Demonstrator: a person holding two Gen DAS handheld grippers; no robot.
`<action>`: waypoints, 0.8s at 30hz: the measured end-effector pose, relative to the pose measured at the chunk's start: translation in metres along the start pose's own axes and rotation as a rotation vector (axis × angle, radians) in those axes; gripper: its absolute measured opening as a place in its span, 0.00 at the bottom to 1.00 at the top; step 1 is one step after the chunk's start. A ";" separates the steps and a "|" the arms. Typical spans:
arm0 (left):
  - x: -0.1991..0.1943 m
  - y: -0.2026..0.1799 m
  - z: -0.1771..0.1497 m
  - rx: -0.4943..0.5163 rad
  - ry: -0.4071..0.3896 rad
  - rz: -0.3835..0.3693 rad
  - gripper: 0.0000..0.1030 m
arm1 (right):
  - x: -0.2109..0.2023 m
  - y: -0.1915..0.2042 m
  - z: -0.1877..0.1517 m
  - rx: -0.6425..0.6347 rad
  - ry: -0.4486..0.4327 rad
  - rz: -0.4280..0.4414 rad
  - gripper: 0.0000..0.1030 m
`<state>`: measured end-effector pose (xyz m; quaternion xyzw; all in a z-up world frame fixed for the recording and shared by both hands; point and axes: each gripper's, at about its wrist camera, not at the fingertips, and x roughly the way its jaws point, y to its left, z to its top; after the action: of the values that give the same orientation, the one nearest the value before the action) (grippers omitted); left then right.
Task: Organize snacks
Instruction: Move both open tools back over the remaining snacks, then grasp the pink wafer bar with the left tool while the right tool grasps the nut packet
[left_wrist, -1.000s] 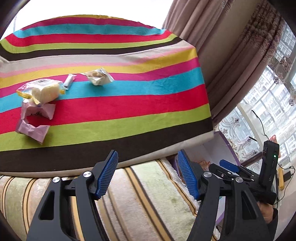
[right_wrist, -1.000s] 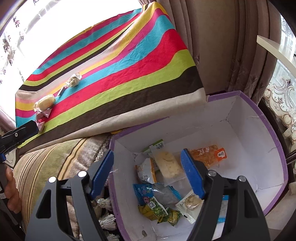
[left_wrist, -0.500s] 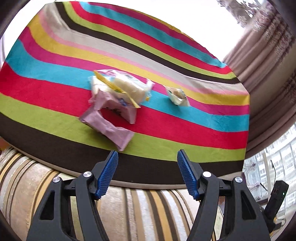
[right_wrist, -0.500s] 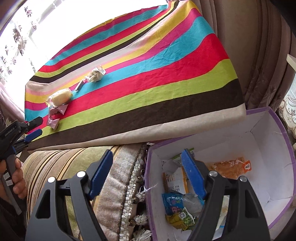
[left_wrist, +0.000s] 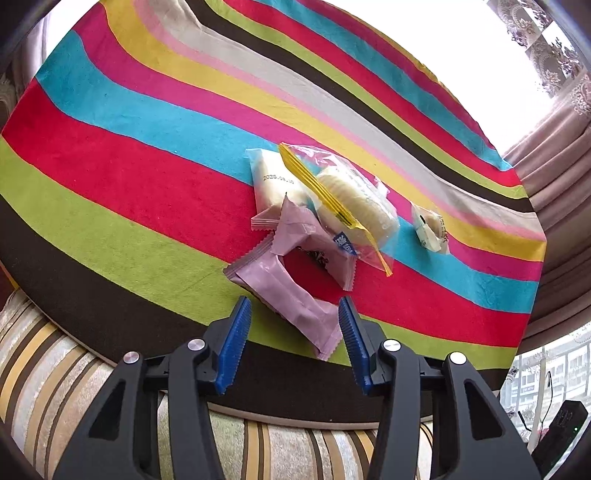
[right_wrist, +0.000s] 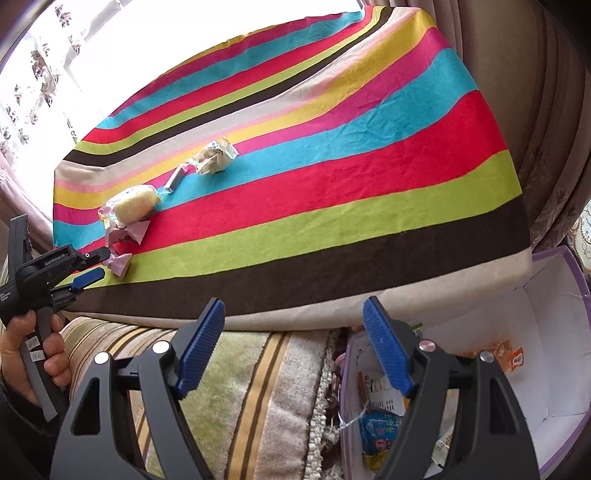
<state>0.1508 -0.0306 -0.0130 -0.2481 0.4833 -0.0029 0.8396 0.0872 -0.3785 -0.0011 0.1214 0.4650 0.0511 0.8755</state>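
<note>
Snacks lie in a pile on the striped tablecloth (left_wrist: 129, 177): two pink packets (left_wrist: 288, 291) (left_wrist: 314, 240), a clear bag of round crackers (left_wrist: 354, 199), a white dated packet (left_wrist: 273, 181) and a small white packet (left_wrist: 430, 229) to the right. My left gripper (left_wrist: 293, 301) hangs over the table's near edge. Its jaws are closing with the nearer pink packet's end between them, the pads not touching it. The right wrist view shows that gripper (right_wrist: 88, 266) beside the pink packet (right_wrist: 118, 264). My right gripper (right_wrist: 293, 302) is open and holds nothing, above the sofa.
A purple box with white walls (right_wrist: 546, 314) stands at the lower right beside the table and holds several snack packets. A striped sofa cushion (right_wrist: 240, 387) lies below the table edge. A thin stick packet (right_wrist: 177, 179) and a crumpled packet (right_wrist: 216, 157) lie further back. Curtains hang at the right.
My left gripper has swung over to the snack pile and its jaws have narrowed around the pink packet's end. My right gripper has drifted left, away from the box and over the cushion.
</note>
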 end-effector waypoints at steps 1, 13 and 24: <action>0.003 0.000 0.001 -0.001 0.005 0.008 0.46 | 0.002 0.004 0.003 -0.003 -0.003 0.001 0.75; 0.021 -0.017 0.010 0.111 0.010 0.116 0.44 | 0.029 0.049 0.048 -0.032 -0.049 -0.028 0.77; 0.019 -0.013 0.007 0.145 -0.032 0.172 0.18 | 0.069 0.100 0.099 -0.145 -0.092 -0.096 0.88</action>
<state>0.1695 -0.0438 -0.0204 -0.1441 0.4880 0.0381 0.8600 0.2100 -0.2846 0.0230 0.0373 0.4248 0.0370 0.9038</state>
